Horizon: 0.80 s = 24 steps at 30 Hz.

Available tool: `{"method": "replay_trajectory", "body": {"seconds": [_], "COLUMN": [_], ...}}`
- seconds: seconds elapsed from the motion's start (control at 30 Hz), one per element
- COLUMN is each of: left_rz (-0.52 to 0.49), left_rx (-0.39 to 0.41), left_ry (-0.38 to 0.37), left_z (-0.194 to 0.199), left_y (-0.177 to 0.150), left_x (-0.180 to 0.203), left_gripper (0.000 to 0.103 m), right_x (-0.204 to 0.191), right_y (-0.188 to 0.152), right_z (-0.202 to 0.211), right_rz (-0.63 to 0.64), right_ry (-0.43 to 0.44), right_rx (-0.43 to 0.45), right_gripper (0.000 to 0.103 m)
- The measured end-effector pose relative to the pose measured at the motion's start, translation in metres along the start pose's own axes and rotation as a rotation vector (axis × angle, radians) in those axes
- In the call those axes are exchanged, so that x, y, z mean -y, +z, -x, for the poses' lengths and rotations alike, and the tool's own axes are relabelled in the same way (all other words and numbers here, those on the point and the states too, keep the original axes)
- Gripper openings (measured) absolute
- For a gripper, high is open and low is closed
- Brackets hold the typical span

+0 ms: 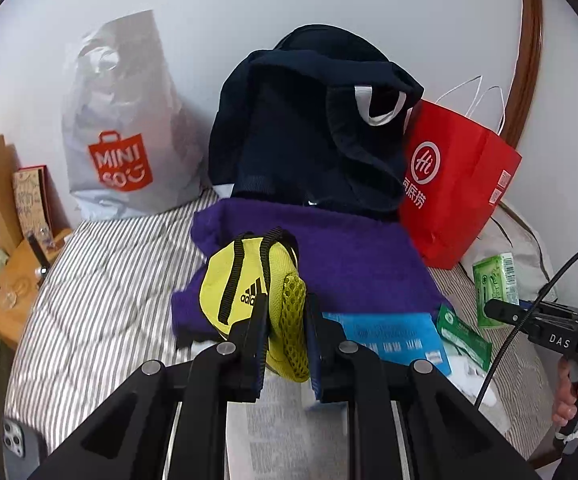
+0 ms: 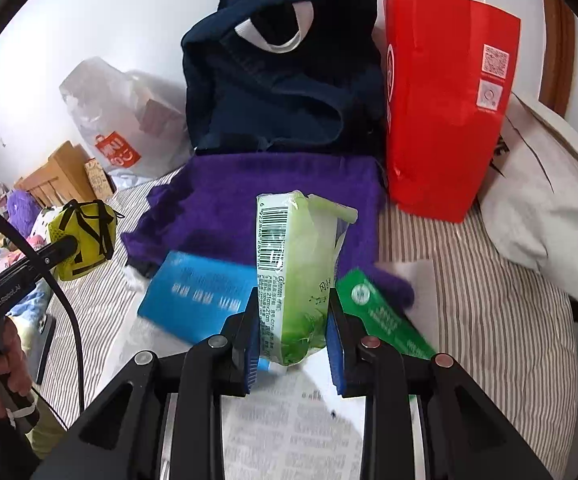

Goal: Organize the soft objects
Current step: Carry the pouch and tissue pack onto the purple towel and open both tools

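My left gripper (image 1: 285, 312) is shut on a yellow Adidas pouch (image 1: 245, 280) with black straps and holds it above the bed; the pouch also shows in the right wrist view (image 2: 83, 236). My right gripper (image 2: 293, 312) is shut on a green tissue pack (image 2: 293, 264) and holds it upright; the pack also shows in the left wrist view (image 1: 495, 288). A purple towel (image 1: 353, 256) lies on the striped bed (image 1: 101, 280), in front of a dark navy backpack (image 1: 309, 132).
A red paper bag (image 1: 457, 188) stands right of the backpack, a grey Miniso bag (image 1: 125, 128) left of it. A blue packet (image 2: 197, 296), a green packet (image 2: 385, 320) and printed paper (image 2: 297, 432) lie on the bed. A white garment (image 2: 549, 200) lies at the right. A wooden shelf (image 1: 5, 288) stands left.
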State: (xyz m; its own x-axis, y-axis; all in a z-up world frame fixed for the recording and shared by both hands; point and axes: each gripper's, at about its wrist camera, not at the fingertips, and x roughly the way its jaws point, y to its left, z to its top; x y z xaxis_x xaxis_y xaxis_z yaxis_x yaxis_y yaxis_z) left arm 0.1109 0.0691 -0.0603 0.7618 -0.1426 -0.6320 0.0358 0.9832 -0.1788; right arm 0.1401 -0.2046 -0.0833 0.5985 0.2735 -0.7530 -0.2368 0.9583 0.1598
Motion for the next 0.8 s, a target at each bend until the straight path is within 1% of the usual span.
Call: {"method": "replay_trajectory", "body": {"seconds": [0.2, 0.4, 0.53, 0.67, 0.8], "left_rz": [-0.016, -0.018, -0.019, -0.018, -0.008], "left_rx": [-0.017, -0.034, -0.049, -0.065, -0.082], "left_ry": [-0.006, -0.018, -0.025, -0.03, -0.034], "left_z": [-0.03, -0.059, -0.078, -0.095, -0.112], "left_y": [0.021, 0.038, 0.048, 0.053, 0.058], "left_x": [-0.003, -0.005, -0.008, -0.012, -0.018], "left_gripper": [0.017, 0.017, 0.017, 0.017, 0.017], "right_x": [0.008, 0.016, 0.019, 0.023, 0.026], "right_y": [0.028, 0.055, 0.071, 0.086, 0.097], "right_z": [-0.021, -0.051, -0.077, -0.107, -0.135], "right_rz": [-0.004, -0.011, -0.013, -0.02, -0.028], "right_ry": [-0.014, -0.021, -0.039, -0.071, -0.086], "right_rx": [0.004, -0.018, -0.041, -0.084, -0.124], "right_gripper": [0.028, 0.028, 0.028, 0.028, 0.028]}}
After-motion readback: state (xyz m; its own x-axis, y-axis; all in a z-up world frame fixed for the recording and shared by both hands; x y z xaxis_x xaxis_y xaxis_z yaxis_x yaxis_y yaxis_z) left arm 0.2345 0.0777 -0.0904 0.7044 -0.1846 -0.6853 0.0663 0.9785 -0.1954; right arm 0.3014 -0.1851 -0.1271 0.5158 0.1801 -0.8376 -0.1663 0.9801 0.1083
